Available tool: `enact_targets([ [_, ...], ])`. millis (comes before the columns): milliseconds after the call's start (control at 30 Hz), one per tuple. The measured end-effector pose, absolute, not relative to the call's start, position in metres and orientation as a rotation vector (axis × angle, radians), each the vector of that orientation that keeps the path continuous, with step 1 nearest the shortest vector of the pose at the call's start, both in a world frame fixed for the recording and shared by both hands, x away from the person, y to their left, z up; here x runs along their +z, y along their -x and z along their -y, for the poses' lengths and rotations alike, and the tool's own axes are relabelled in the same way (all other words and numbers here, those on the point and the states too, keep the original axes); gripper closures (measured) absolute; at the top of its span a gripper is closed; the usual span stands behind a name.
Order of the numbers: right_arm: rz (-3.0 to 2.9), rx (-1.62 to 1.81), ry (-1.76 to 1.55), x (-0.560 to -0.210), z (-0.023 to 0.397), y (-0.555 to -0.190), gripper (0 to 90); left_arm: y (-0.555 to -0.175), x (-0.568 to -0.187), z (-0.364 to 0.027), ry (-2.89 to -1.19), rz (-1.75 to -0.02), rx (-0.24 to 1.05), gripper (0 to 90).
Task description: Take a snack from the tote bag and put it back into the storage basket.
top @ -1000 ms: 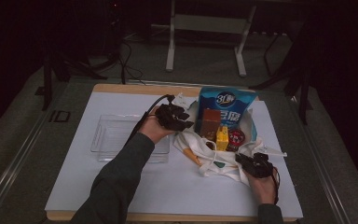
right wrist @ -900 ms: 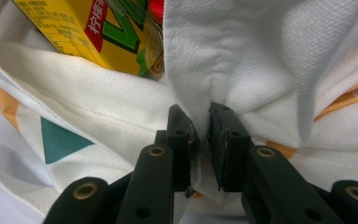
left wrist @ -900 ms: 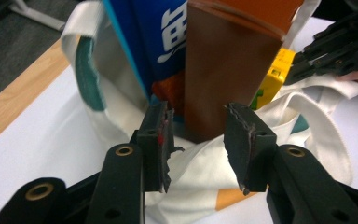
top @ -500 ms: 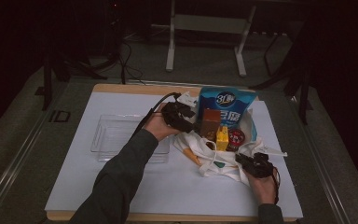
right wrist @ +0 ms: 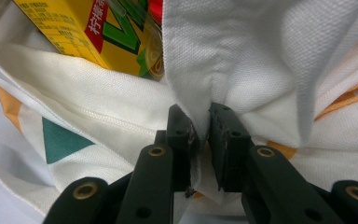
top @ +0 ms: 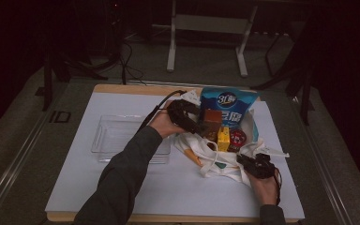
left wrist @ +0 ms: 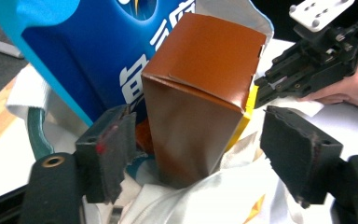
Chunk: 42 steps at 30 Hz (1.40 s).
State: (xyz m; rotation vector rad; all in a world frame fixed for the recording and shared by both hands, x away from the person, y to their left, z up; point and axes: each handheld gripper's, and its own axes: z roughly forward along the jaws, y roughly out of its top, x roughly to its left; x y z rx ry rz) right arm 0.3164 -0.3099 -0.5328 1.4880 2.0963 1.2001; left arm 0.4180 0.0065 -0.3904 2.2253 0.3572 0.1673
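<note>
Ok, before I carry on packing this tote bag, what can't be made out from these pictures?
- Brown box: its lower end, left gripper view, hidden by the white tote bag.
- Blue bag: full label, left gripper view, covered by the brown box and cut off by the frame edge.
- Yellow carton: most of it, right gripper view, cut off by the edge and covered by cloth.
- Red item: high view, too small and dim to identify.

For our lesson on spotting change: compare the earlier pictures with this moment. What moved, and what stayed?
The left gripper has just been opening its jaws and now stands open around the brown box in the white bag, its pads clear of it. The right gripper stays clamped on the bag's edge.
</note>
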Motion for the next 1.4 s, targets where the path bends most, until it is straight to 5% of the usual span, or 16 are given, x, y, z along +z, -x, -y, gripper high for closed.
enact_targets([
  [700,-2.096,1.207,-1.493,-0.533,0.31,-0.316,78.1,-0.435,-0.396,0.01,-2.23,-0.363,0.133,15.9],
  [1400,-2.094,1.22,-1.493,-0.534,0.311,-0.316,78.1,-0.438,-0.401,0.037,-2.23,-0.299,0.108,28.9],
])
